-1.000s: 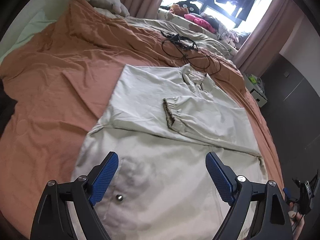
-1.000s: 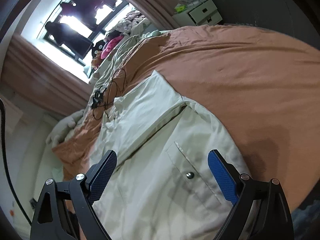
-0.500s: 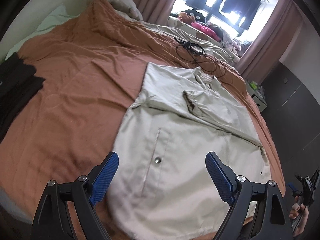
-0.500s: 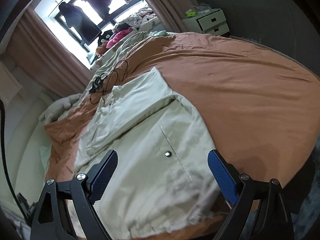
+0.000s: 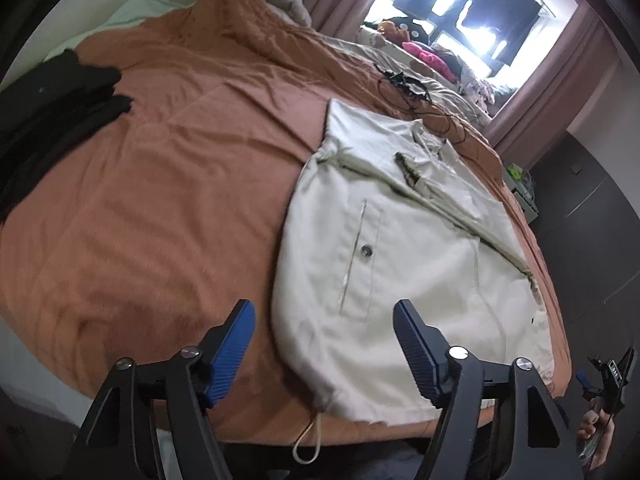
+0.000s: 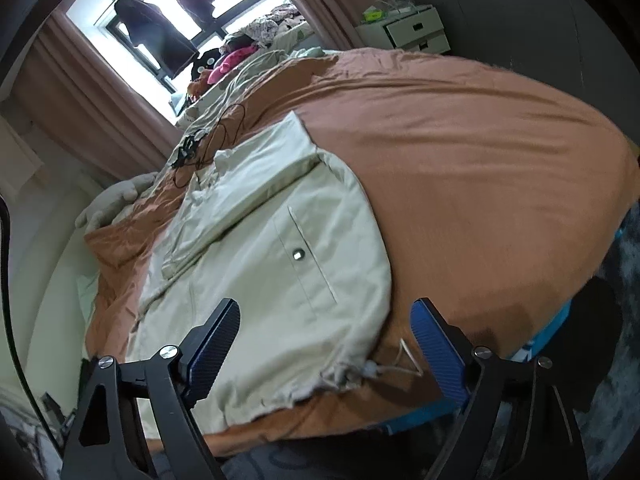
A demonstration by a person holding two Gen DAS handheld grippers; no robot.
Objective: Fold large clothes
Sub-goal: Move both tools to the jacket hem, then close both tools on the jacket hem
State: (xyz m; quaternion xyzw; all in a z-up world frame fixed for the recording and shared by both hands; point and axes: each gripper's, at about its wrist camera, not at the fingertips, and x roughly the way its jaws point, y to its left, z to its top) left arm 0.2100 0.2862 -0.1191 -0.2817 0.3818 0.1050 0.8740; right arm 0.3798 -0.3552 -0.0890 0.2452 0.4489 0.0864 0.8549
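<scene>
We hold our left gripper (image 5: 324,344) and right gripper (image 6: 326,344) spread wide, grasping nothing, above the beige jacket's (image 5: 416,264) hem.

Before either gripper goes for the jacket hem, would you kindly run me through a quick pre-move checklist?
1. Left gripper open, holding nothing: ok.
2. Right gripper open, holding nothing: ok.
3. Beige jacket lies flat on the orange bedspread, sleeves folded across it: ok.
4. Hem reachable at the bed's near edge: ok.
5. Drawstring tucked in: not ok, it dangles over the edge.
6. Black cables off the jacket: cannot tell.
</scene>
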